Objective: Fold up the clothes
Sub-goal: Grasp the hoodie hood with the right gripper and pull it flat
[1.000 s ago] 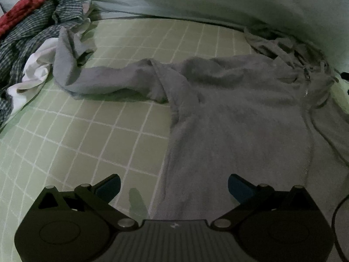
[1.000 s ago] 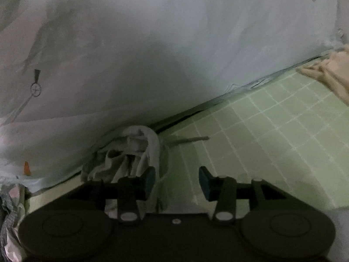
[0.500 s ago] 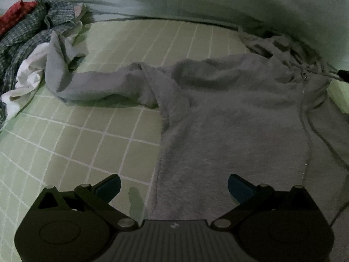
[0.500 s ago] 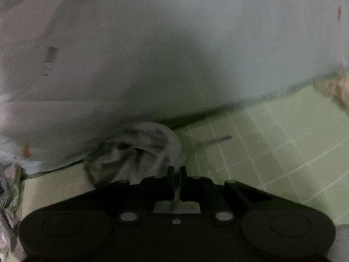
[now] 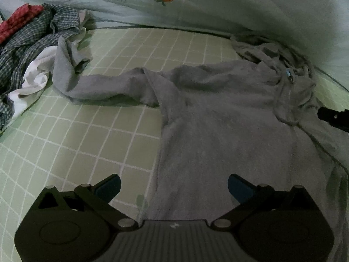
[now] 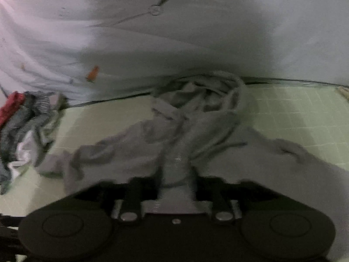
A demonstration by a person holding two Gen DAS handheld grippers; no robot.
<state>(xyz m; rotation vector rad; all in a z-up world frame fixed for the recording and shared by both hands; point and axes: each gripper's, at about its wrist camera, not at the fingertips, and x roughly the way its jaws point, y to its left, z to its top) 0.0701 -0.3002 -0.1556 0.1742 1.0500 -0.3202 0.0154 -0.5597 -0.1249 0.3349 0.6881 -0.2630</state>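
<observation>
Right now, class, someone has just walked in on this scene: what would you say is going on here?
A person holding two grippers is folding clothes on a green checked sheet. A grey zip hoodie lies spread out, one sleeve stretched toward a heap of unfolded clothes. The right gripper is shut on a bunch of the hoodie's fabric near the zip. The left gripper is open, low over the hoodie's lower edge, holding nothing. No fold shows yet.

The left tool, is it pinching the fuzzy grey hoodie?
No, the left tool is wide open above the fuzzy grey hoodie.
</observation>
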